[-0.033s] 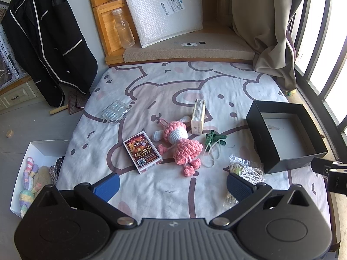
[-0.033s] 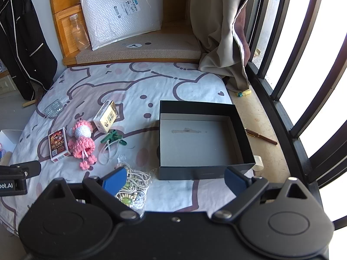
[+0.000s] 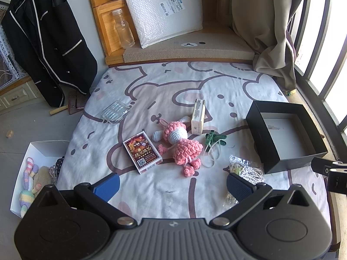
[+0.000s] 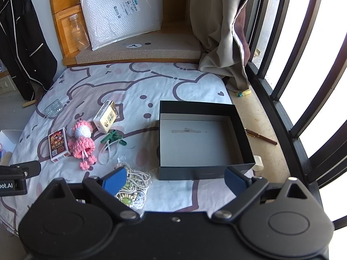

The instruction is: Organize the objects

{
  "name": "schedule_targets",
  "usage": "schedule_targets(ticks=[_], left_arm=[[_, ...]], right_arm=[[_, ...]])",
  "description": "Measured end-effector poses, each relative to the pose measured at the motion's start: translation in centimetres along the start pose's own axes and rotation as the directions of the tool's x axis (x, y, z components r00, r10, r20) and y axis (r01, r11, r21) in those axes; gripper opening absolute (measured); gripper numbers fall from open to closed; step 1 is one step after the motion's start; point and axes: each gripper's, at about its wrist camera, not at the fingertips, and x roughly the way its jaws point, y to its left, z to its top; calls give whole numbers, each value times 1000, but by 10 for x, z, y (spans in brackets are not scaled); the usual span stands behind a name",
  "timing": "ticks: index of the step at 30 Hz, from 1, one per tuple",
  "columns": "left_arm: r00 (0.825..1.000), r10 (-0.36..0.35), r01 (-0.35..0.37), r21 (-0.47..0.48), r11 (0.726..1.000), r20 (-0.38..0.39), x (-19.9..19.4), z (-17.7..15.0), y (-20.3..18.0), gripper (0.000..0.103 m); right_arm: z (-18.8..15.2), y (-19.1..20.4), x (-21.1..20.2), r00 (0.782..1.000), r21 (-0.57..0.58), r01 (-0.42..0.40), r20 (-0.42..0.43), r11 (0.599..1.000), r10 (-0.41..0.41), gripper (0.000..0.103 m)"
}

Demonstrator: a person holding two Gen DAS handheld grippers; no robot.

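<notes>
Left gripper (image 3: 173, 183) and right gripper (image 4: 175, 178) both spread wide, holding nothing, above the near edge of the cartoon-print bedsheet (image 3: 173, 86). Empty black square cardboard box (image 4: 201, 138) sits right; pink crocheted yarn doll (image 3: 181, 144) lies centre-left, with bare sheet beyond.

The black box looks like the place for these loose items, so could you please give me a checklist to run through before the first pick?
1. Black box open and empty: ok.
2. Left gripper open, holding nothing: ok.
3. Right gripper open, holding nothing: ok.
4. Pink crochet doll lying free of the card box: cannot tell, they sit very close.
5. Green clip clear of the white band: not ok, they overlap.
6. Bead bag clear of the right fingers: not ok.
</notes>
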Motion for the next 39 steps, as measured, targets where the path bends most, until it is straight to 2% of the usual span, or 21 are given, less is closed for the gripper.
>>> schedule_targets(ticks=[5, 11, 19, 28, 34, 39], left_arm=[[999, 7, -7, 22, 1000, 31, -3, -9, -2, 103], [995, 7, -11, 39, 999, 99, -17, -2, -1, 103], [984, 3, -8, 25, 1000, 176, -42, 24, 6, 103], [979, -11, 10, 5, 1000, 204, -56, 66, 6, 103], [971, -27, 28, 2, 1000, 239, -56, 93, 2, 103], [968, -3, -6, 35, 999, 251, -43, 105, -2, 103]], right_arm=[[0, 4, -3, 1000, -10, 3, 18, 1000, -3, 97], [5, 6, -12, 997, -2, -3, 71, 1000, 3, 98], [26, 7, -28, 994, 27, -24, 109, 999, 21, 98], [59, 4, -39, 994, 65, -30, 109, 997, 23, 98], [81, 8, -37, 994, 63, -14, 112, 998, 7, 99], [90, 9, -21, 996, 102, -9, 92, 995, 0, 100]])
